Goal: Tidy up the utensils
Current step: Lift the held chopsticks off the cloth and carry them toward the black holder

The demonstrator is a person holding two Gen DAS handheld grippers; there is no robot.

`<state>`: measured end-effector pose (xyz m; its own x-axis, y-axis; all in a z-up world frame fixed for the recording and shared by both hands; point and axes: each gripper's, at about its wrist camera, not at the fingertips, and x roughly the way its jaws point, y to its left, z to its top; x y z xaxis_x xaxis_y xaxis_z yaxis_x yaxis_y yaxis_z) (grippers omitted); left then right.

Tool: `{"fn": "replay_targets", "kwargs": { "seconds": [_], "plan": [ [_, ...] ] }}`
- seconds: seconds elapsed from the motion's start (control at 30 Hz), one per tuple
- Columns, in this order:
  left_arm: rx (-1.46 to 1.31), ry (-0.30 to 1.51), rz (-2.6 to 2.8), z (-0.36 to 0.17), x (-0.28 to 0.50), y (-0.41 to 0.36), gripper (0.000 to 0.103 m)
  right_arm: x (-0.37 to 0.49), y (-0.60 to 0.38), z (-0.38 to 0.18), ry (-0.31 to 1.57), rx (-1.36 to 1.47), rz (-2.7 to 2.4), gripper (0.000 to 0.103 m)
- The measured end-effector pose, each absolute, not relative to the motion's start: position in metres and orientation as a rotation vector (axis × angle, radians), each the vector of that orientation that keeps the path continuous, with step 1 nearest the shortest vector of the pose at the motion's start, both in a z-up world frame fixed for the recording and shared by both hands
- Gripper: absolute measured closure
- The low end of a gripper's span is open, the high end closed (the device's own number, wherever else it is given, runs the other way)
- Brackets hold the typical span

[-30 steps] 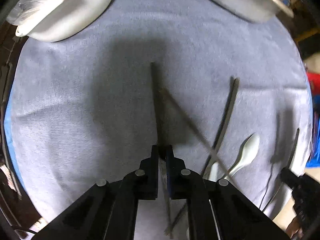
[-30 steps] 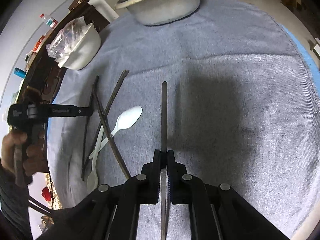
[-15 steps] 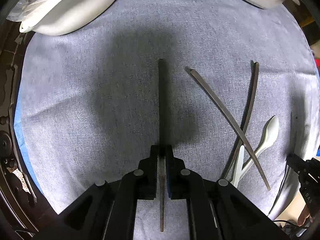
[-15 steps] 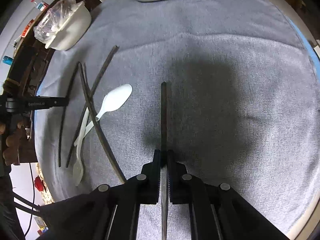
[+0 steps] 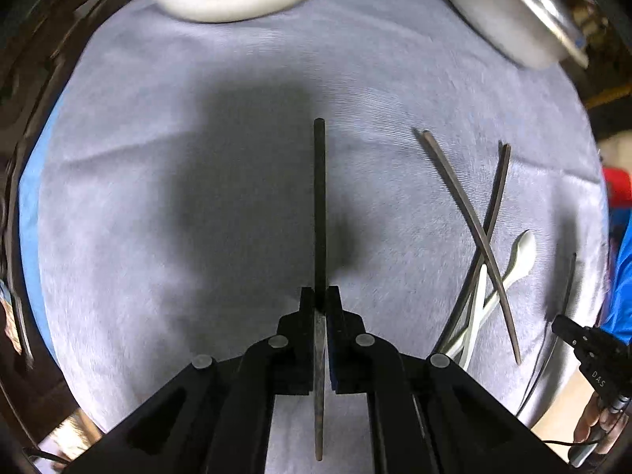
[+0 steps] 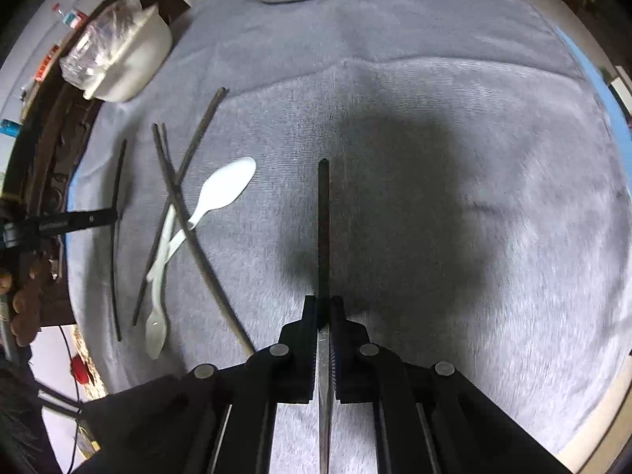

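- Grey-blue cloth [image 5: 245,181] covers the table; shadows of both tools fall on it.
- Left gripper [image 5: 320,296]: jaws together, clamped on a dark chopstick [image 5: 319,205] that runs straight out ahead between the pads, its far tip above the cloth, its near end showing behind the jaws.
- Right gripper [image 6: 324,304]: jaws together, clamped on a second dark chopstick [image 6: 324,229], held the same way, along the line of the fingers.
- In the right wrist view the left gripper's fingers [image 6: 79,221] appear at the left edge with their chopstick crossing them, near the cloth's edge.
- Loose pile, on the cloth between the two grippers: two dark chopsticks crossed in an X [image 5: 488,237], lying over the white plastic spoons [image 5: 521,252]. The right view shows the same pile, one spoon bowl [image 6: 229,185] pointing away, another spoon [image 6: 156,331] pointing toward the camera.
- White bowl [image 6: 134,63] with a crinkled clear plastic bag inside sits at the far left of the cloth.
- Metal basin [image 5: 509,12] sits at the far edge, only partly in frame, blurred.
- Part of the person's hand [image 6: 23,304] is visible at the left edge of the right view.
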<state>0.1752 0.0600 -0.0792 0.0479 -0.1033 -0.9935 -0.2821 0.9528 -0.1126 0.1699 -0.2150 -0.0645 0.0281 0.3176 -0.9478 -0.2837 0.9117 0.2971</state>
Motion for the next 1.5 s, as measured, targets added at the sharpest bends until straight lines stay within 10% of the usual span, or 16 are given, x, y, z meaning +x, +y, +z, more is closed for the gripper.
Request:
{"fn": "replay_targets", "kwargs": {
  "seconds": [1.5],
  "plan": [
    [-0.483,0.920,0.157,0.052,0.023,0.063,0.098,0.067,-0.257,0.062,1.046,0.199,0.489,0.096]
  ]
}}
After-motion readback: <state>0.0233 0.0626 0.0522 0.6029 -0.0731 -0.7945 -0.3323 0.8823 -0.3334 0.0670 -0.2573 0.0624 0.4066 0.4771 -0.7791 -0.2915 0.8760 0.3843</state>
